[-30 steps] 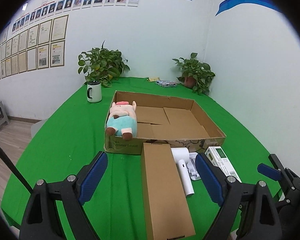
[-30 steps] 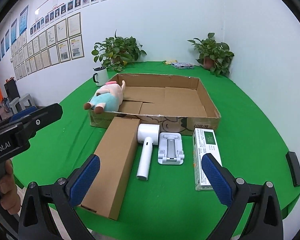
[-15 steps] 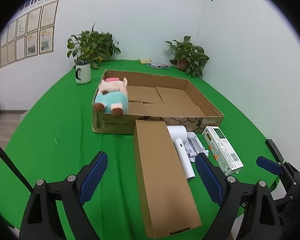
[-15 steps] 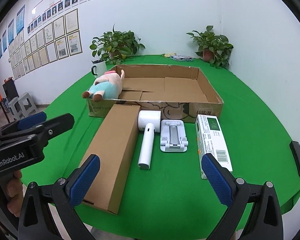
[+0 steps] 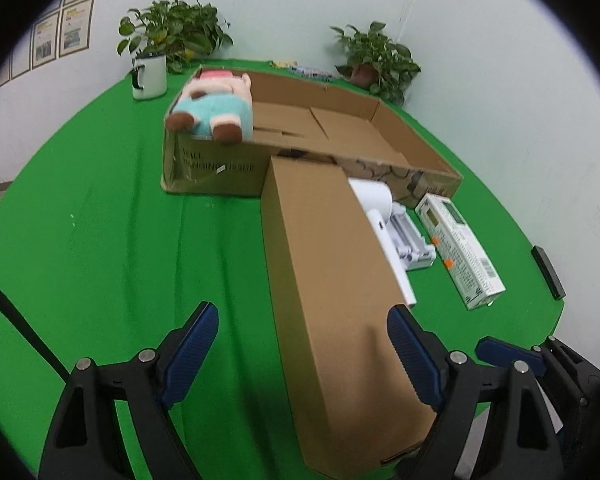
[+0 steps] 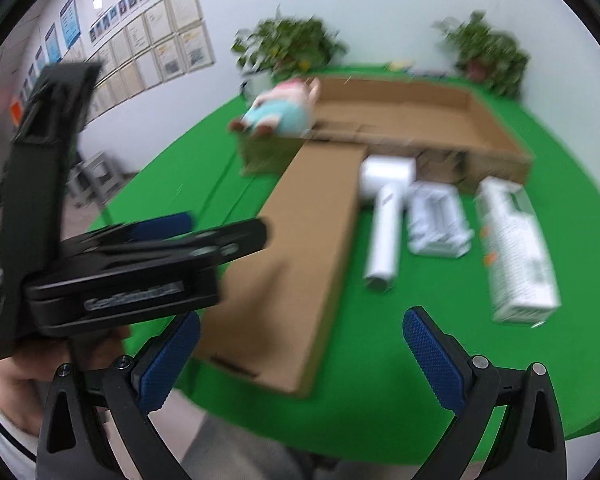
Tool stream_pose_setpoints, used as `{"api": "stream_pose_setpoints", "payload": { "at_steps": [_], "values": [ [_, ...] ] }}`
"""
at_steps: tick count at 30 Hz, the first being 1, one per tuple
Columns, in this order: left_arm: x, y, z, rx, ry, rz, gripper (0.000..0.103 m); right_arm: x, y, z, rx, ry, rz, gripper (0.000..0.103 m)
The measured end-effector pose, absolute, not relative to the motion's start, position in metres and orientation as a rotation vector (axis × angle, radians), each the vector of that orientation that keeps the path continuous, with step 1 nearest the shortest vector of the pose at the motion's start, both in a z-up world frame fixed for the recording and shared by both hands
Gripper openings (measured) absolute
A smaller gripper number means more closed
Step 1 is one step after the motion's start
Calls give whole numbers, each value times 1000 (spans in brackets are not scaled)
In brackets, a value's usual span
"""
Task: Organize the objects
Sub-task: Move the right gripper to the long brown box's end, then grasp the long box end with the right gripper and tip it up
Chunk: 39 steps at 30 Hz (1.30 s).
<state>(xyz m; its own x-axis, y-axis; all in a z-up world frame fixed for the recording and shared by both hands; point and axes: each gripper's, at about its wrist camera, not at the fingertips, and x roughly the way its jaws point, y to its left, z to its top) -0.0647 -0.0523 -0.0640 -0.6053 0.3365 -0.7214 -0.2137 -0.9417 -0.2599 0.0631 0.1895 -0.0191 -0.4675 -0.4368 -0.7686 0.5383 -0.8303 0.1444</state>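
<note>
Approach step. The left tongs (image 5: 300,350), closing slightly, straddle the near end of the long cardboard box (image 5: 332,280) on the green surface (image 5: 100,240), untouched. Right tongs (image 6: 300,354) apart, empty. Next: clamp, lift into tray box (image 5: 380,136).

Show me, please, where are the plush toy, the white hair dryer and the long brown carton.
plush toy (image 5: 216,110): left wrist view, on its light blue body.
white hair dryer (image 6: 384,236): right wrist view, on its handle.
long brown carton (image 5: 332,280): left wrist view, on its top face.
</note>
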Motion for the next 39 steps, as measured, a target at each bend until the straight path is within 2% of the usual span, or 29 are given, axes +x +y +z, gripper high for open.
{"api": "stream_pose_setpoints", "payload": {
  "at_steps": [8,11,14,17,22,28,29,31,32,34,36,38,39],
  "values": [
    [-80,-65,-86,-1249,-362,2379,72,57,158,-40,1183,225,-2246,95],
    [-77,-64,-86,-1237,-369,2343,67,54,156,-43,1189,210,-2237,94],
    [-72,-58,-89,-1245,-395,2268,62,54,153,-42,1177,251,-2228,89],
    [-66,-54,-88,-1247,-397,2263,62,61,150,-39,1159,328,-2241,89],
    [-57,-53,-87,-1252,-406,2257,62,64,150,-40,1152,331,-2254,88],
    [-43,-56,-85,-1271,-414,2242,60,74,166,-38,1166,249,-2242,83],
    [-41,-58,-85,-1272,-421,2248,61,76,169,-37,1169,228,-2237,80],
    [-38,-71,-85,-1260,-508,2273,65,74,179,-32,1179,166,-2233,47],
    [-38,-76,-88,-1270,-549,2268,65,71,183,-32,1202,130,-2207,39],
    [-40,-85,-94,-1299,-609,2253,66,70,188,-34,1204,119,-2176,39],
    [-40,-90,-101,-1310,-678,2218,68,74,185,-32,1191,167,-2184,45],
    [-42,-88,-106,-1328,-712,2157,68,81,176,-33,1201,191,-2141,78],
    [-42,-84,-106,-1327,-702,2147,68,84,173,-33,1191,191,-2128,83]
  ]
}}
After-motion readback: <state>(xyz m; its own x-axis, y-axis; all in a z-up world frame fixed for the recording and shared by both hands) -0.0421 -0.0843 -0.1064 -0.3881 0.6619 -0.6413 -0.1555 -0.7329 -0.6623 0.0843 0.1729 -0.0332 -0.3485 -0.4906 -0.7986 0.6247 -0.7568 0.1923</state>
